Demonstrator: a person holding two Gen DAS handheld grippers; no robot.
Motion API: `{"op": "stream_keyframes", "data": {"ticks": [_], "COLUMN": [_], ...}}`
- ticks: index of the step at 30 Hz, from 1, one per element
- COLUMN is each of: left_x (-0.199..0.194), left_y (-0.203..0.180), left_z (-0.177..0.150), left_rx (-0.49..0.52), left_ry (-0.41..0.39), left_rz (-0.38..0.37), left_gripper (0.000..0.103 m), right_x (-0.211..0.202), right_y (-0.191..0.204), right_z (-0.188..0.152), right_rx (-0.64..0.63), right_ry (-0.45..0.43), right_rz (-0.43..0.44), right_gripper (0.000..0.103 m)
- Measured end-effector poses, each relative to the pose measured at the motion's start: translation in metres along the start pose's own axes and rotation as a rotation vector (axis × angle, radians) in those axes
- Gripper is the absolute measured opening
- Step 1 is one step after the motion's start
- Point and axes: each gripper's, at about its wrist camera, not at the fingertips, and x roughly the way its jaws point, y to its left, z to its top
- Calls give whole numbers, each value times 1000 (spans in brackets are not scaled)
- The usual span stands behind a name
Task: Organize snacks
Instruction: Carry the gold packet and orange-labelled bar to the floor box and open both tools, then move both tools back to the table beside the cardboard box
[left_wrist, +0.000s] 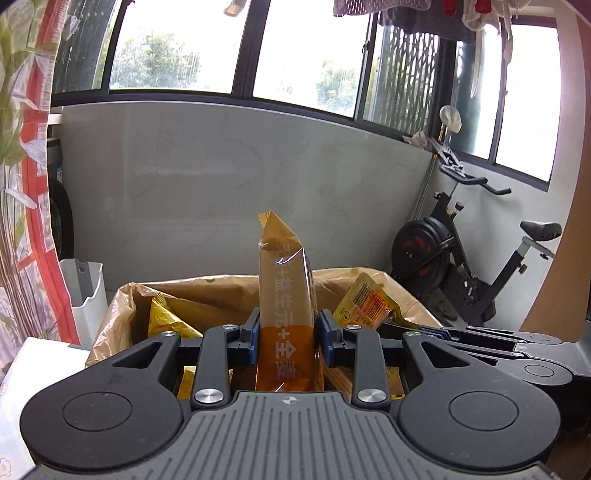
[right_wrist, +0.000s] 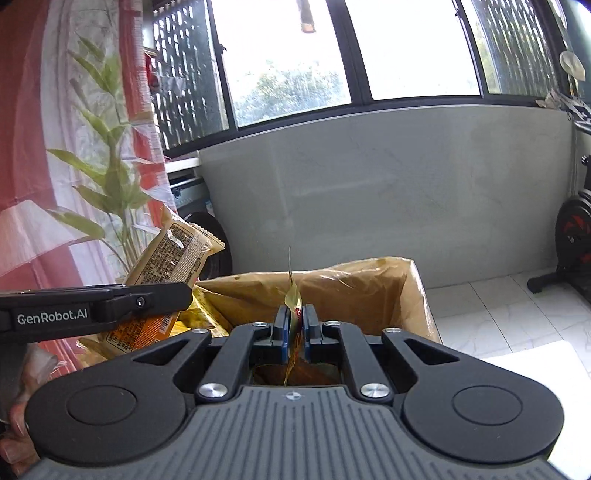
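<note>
A cardboard box (left_wrist: 413, 295) lined with a brown bag holds several snacks. Over it, the left gripper (left_wrist: 286, 338) clamps its fingers on an upright orange bread packet (left_wrist: 284, 295); the right gripper (right_wrist: 294, 328) pinches a thin sachet (right_wrist: 293, 299) edge-on. Likely step: loading. Next, lower each and let go.

Room setting. Dark-framed windows (left_wrist: 306, 55) admit bright daylight, with green foliage visible beyond the glass. Below them runs a pale grey marbled wall panel (left_wrist: 221, 177). A red-and-white leaf-patterned curtain (left_wrist: 26, 166) hangs at left. A black exercise bike (left_wrist: 476, 251) stands at right on a white tiled floor (right_wrist: 491, 314).
</note>
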Motion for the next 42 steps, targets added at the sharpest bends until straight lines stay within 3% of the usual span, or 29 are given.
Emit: {"op": "stream_keyframes", "data": {"ticks": [3,6,7,15,24,31,42], "left_x": [18,21,19,-28,-97,-95,-56], "left_y": [-3,0,2,35,78,108,126], "left_z": [-4,-5,-6,-14,-59,-94,-140], "left_rx": [25,30,25,28,-26,-93,-158], "left_ry": [35,38,32,8,1,77,200], "left_rz": [23,23,18,-13,-31,10,13], "left_gripper": [35,56,57,57,57,57,57], "right_x": [13,13,11,-32,-89,-81,-7], "right_y": [-3,-7,-6,-4,3,9,18], "right_z": [-5,-9,-10,-23,-65,-111,-171], "right_rx": [24,34,27,0,-93,-85,-116], "right_ry": [45,82,86,25,-36,93,318], "right_rz": [-25,14,21,71,168,186,114], "right_gripper": [9,13,17,19,19,22,23]}}
